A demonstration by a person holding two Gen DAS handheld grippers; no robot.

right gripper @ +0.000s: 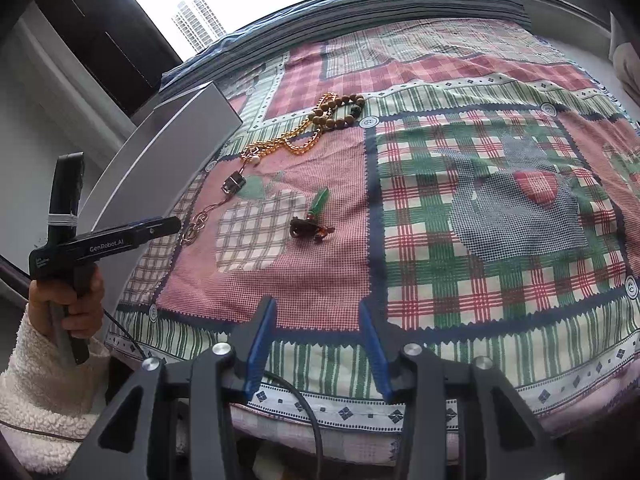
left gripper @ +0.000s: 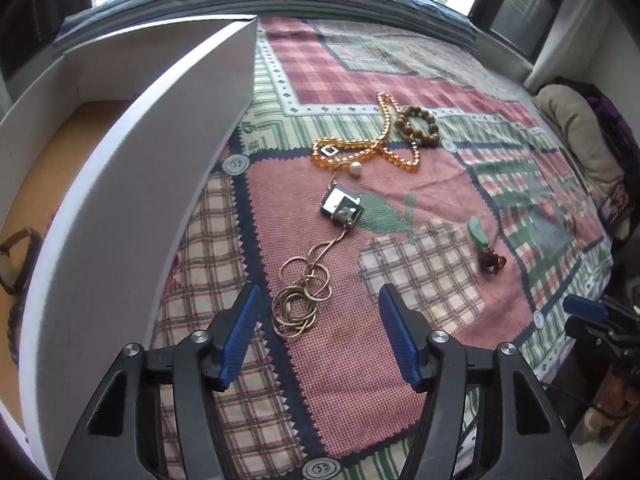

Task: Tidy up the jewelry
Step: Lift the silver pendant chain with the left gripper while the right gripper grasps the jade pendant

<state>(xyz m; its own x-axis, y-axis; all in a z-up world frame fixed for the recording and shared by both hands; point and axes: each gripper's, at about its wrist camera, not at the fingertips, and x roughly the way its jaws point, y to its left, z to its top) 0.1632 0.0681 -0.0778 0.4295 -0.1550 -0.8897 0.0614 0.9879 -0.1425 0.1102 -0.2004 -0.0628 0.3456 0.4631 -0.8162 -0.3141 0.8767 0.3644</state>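
Jewelry lies on a patchwork cloth. A thin gold chain [left gripper: 302, 294] coiled in loops runs up to a square silver pendant [left gripper: 341, 208] and a pearl [left gripper: 355, 169]. Behind lie an amber bead necklace [left gripper: 384, 140] and a brown wooden bead bracelet [left gripper: 416, 126]. A green jade pendant with a dark red knot [left gripper: 484, 242] lies to the right; it also shows in the right wrist view [right gripper: 316, 216]. My left gripper [left gripper: 316, 320] is open and empty, just in front of the chain coil. My right gripper [right gripper: 318, 332] is open and empty near the cloth's front edge.
A white box with an orange-tan floor [left gripper: 132, 184] stands at the left; a dark strap bracelet [left gripper: 16, 260] lies inside. The left gripper [right gripper: 160, 226] shows beside the box in the right wrist view. A pillow [left gripper: 576, 140] lies at the far right.
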